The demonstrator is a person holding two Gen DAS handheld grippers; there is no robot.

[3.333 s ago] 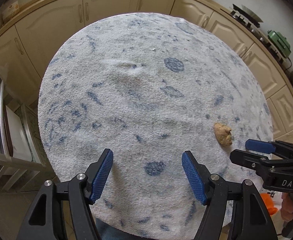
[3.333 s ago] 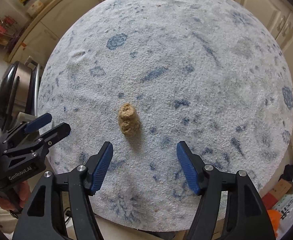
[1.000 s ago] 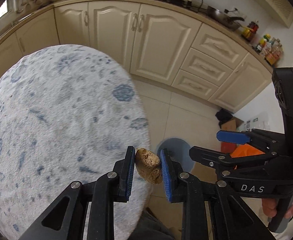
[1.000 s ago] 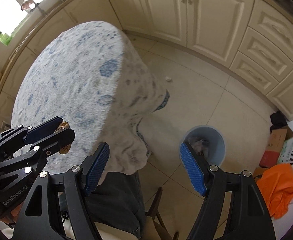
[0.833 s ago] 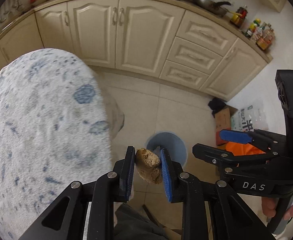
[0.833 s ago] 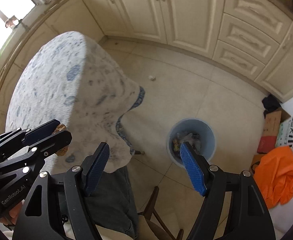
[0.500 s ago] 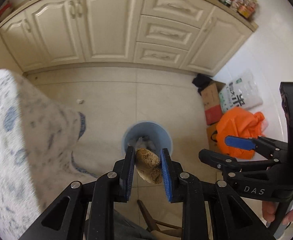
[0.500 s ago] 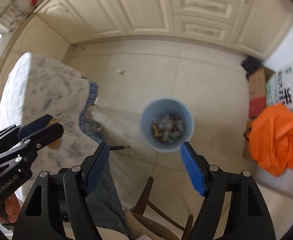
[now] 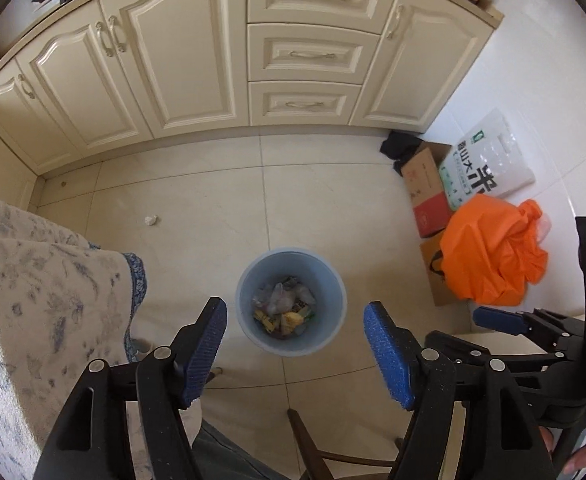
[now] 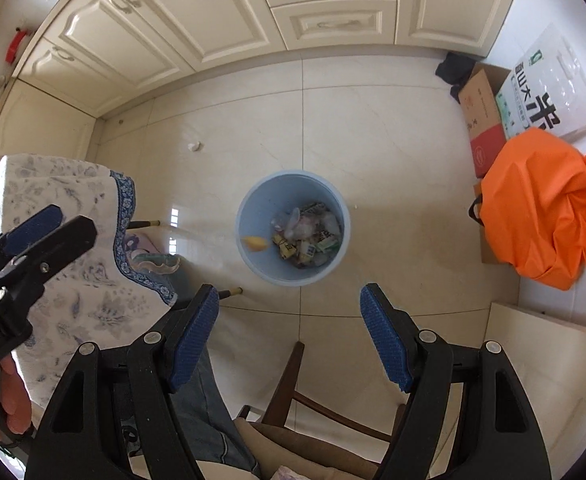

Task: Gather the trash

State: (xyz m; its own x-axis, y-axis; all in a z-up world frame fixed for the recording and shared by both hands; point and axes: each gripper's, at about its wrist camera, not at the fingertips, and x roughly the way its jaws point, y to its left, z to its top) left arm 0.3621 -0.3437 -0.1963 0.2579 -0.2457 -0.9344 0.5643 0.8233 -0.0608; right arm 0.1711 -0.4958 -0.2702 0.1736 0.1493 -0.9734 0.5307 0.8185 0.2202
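My left gripper [image 9: 295, 334] just opened, empty, above the blue bin [image 9: 335, 300]; blurred tan lump [image 10: 256, 243], probably falling in; right gripper [image 10: 289, 322] wide, empty.

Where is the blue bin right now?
The blue bin stands on the tiled floor, centred in both wrist views, between the cloth-covered table on the left and the orange bag on the right.

The left gripper [image 9: 295, 340] jaws have just opened; the brown lump [image 10: 256, 243] now falls into the bin [image 10: 249, 216].
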